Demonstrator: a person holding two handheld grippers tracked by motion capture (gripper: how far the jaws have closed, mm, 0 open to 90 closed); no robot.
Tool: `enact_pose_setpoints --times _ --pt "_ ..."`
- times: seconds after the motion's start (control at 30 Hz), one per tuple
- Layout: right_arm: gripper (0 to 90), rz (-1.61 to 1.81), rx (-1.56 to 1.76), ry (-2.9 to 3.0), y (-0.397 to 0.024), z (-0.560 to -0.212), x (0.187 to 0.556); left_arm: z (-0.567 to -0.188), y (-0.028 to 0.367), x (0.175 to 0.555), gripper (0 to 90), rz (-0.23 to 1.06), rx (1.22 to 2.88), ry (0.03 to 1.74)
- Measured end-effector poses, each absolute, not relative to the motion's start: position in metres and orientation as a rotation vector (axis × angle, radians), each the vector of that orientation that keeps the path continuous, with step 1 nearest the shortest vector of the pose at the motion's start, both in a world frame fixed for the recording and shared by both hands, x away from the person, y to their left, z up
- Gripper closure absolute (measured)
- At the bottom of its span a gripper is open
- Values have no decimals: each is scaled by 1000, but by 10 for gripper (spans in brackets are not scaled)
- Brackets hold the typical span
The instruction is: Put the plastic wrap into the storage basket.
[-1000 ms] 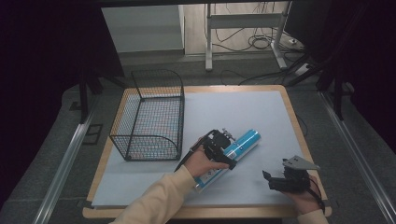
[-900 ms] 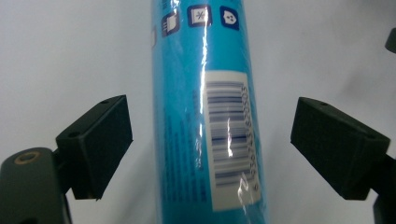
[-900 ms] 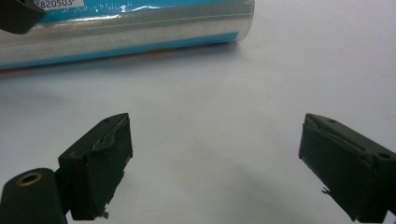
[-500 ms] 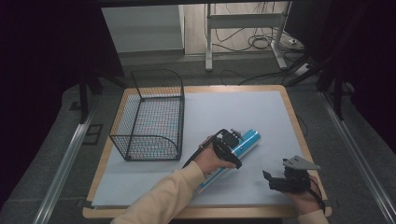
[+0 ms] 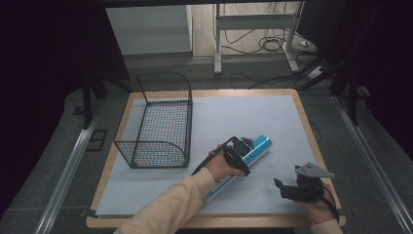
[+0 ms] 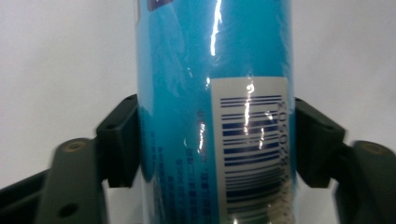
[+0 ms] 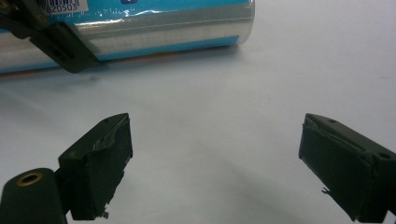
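Observation:
A long blue and silver tube (image 5: 258, 145) with a barcode label lies slantwise on the pale mat (image 5: 243, 112), right of centre. My left gripper (image 5: 242, 150) reaches down over its middle. In the left gripper view the jaws have just been closing, and both pads now press the sides of the tube (image 6: 210, 84). My right gripper (image 5: 288, 186) rests near the table's front right corner, apart from the tube. In the right gripper view its jaws (image 7: 215, 163) stand wide open over bare mat, with the tube (image 7: 163, 25) lying farther off.
A black wire basket (image 5: 146, 156) stands on the left part of the table with nothing visible in it. The wooden table edge (image 5: 311, 131) frames the mat. Desk legs and cables (image 5: 272, 44) sit on the floor beyond.
My left gripper slid a little to the right along the tube, sank slightly and closed its jaws on it. The right gripper stayed where it was.

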State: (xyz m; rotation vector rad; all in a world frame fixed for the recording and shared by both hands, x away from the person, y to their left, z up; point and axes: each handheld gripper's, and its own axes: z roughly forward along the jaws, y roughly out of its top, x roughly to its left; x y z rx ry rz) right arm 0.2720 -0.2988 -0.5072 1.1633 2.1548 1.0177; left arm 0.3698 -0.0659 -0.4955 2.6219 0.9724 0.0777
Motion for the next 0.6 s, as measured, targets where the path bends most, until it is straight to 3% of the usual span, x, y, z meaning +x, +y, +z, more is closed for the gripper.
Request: enact_pose_setpoints --times 0.3,0.6 --pt "99 1022 1163 2149 -300 -506 272 -493 -62 379 316 -17 2636 991" --pt "99 1028 1165 2139 -301 -505 272 -470 -51 384 317 6 2643 968"
